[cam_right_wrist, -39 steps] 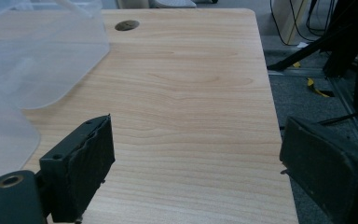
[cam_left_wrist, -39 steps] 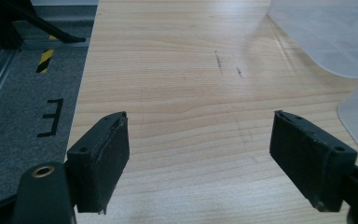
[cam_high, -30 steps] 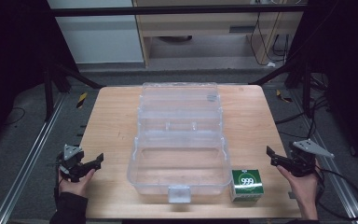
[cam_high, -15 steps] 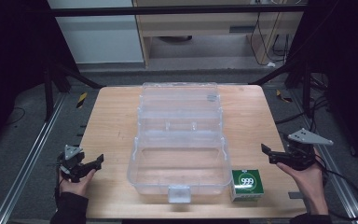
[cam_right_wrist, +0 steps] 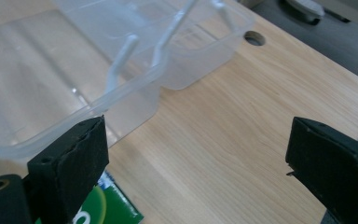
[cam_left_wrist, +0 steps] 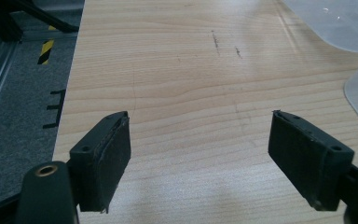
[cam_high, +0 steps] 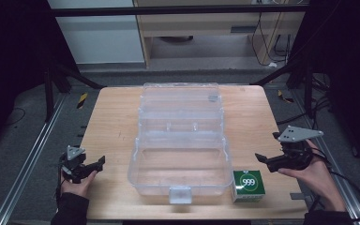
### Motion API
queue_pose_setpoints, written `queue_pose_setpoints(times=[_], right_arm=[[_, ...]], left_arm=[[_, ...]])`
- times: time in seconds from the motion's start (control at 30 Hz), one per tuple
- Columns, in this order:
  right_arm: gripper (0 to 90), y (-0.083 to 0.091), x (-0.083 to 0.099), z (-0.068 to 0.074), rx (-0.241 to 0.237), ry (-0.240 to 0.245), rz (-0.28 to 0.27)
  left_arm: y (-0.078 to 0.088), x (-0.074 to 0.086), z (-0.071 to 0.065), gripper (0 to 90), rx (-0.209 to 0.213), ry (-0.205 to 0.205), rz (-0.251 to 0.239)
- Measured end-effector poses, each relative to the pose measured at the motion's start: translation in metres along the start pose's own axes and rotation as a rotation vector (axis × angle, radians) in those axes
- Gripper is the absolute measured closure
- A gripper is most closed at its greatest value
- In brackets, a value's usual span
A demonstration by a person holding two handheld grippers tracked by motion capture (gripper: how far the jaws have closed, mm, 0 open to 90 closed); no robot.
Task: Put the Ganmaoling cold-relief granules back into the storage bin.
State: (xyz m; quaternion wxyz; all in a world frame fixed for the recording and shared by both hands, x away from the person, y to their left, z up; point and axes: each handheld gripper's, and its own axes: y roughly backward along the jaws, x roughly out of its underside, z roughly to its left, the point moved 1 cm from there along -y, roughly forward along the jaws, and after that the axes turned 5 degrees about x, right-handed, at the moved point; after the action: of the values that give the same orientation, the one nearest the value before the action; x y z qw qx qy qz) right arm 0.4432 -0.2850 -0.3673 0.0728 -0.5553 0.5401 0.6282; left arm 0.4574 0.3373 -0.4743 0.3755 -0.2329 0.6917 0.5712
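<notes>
Dark room w/ black frame posts, grey carpet floor and a pale cabinet at the back; wooden table (cam_high: 112, 122) sits centre. On it, mid-table, a clear plastic case (cam_high: 180, 140) lies open, lid folded back toward the far edge, latch tab at the near edge; nothing visible inside. Just right of its near-right corner, touching or nearly so, a green box (cam_high: 249, 185) w/ "999" in a white circle on top; other print too small to read. Left gripper (cam_high: 95, 166) held over the near-left table edge, well apart from the case, jaws spread wide w/ nothing between; left gripper view shows only bare wood grain w/ a few dark scuffs btw the pads (cam_left_wrist: 109, 158). Right gripper (cam_high: 267, 161) hovers off the near-right side, just above and right of the green box, jaws also spread, empty; right gripper view has case wall at left and a green corner of the box (cam_right_wrist: 114, 210) low by the left jaw. Yellow-black hazard tape (cam_high: 82, 100) on floor left of table.
</notes>
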Motion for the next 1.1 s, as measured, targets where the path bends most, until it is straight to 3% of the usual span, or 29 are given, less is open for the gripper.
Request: queue_pose_setpoints(times=[0.27,0.43,0.6,1.1], right_arm=[[5.3,-0.002,-0.008,0.015,-0.107,0.124,0.074],[5.2,-0.004,-0.01,0.024,-0.149,0.194,0.116],[4.3,-0.005,-0.01,0.029,-0.18,0.218,0.129],[2.4,-0.017,0.003,0.044,-0.279,0.332,0.239]], left_arm=[[-0.001,0.0,0.0,20.5,-0.002,-0.01,0.005],[0.0,0.0,0.0,20.8,-0.001,-0.008,0.0],[0.0,0.0,0.0,20.8,0.0,-0.01,0.002],[0.0,0.0,-0.001,20.8,0.005,-0.017,0.005]])
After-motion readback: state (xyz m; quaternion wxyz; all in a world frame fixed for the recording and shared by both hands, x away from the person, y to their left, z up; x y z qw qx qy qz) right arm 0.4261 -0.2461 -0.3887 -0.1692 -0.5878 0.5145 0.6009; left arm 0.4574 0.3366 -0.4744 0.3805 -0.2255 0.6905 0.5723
